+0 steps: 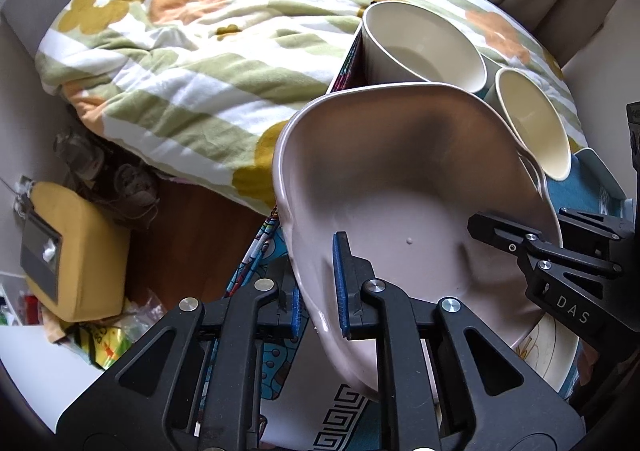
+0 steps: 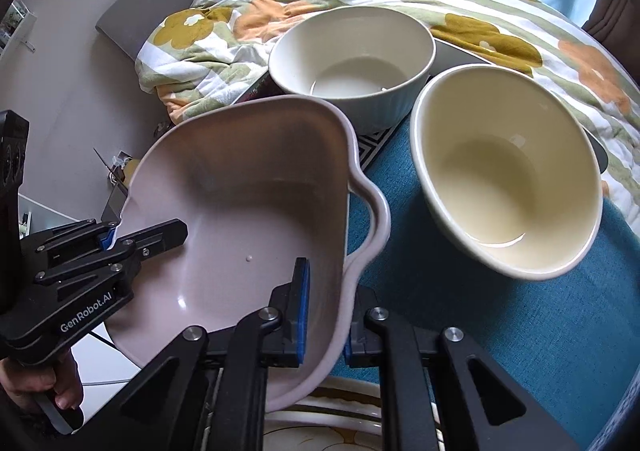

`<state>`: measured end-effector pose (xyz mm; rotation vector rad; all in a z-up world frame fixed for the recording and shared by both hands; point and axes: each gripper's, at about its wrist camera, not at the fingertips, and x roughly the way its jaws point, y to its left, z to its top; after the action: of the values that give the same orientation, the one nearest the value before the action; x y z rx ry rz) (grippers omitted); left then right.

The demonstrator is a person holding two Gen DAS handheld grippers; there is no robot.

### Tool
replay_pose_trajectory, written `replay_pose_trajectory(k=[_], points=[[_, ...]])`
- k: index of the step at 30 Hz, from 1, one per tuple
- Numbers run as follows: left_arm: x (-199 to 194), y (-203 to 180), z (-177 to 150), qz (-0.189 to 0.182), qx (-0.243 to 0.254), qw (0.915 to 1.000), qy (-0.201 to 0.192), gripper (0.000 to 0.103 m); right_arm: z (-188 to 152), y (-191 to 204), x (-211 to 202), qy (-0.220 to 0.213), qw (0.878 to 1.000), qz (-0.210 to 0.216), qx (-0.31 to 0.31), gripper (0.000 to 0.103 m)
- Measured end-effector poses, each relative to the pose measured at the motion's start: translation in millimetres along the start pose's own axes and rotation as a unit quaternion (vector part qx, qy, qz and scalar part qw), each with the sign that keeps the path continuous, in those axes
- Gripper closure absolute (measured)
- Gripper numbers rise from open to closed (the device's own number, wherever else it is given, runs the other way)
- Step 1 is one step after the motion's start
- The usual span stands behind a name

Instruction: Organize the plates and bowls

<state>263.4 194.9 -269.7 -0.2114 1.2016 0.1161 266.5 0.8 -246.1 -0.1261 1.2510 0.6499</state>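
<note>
A pale pink handled dish [image 1: 400,187] [image 2: 248,211] is held in the air by both grippers. My left gripper [image 1: 318,303] is shut on its left rim; it also shows in the right wrist view [image 2: 112,239]. My right gripper [image 2: 324,311] is shut on the dish's right rim beside its handle; it also shows in the left wrist view [image 1: 532,239]. A patterned plate [image 1: 556,351] [image 2: 332,411] lies right under the dish. Two cream bowls stand behind: a ribbed one [image 1: 420,47] [image 2: 352,59] and a smooth one [image 1: 532,123] [image 2: 508,171].
The table has a teal cloth [image 2: 500,323] and a black-and-white patterned mat [image 1: 340,411]. A flowered quilt [image 1: 200,63] lies on the bed behind. A yellow pouch [image 1: 72,263] and clutter sit on the floor at the left.
</note>
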Motion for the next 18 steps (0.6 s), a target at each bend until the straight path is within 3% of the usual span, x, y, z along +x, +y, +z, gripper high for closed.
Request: replay_pose_trajectory(k=[9,18], points=[[-69.2,-42.0,-14.3,0.008,0.025,0.9980,-0.057,0.092,-28.2,-3.3,-69.0,-0.064,0.998,0.006,0.002,0.091],[-122.5,-144.6,-60.8,-0.030,0.086,0.9921,-0.085,0.092,-115.9,-48.9,-163.1,-0.121,0.991,-0.022,0.054,0.091]])
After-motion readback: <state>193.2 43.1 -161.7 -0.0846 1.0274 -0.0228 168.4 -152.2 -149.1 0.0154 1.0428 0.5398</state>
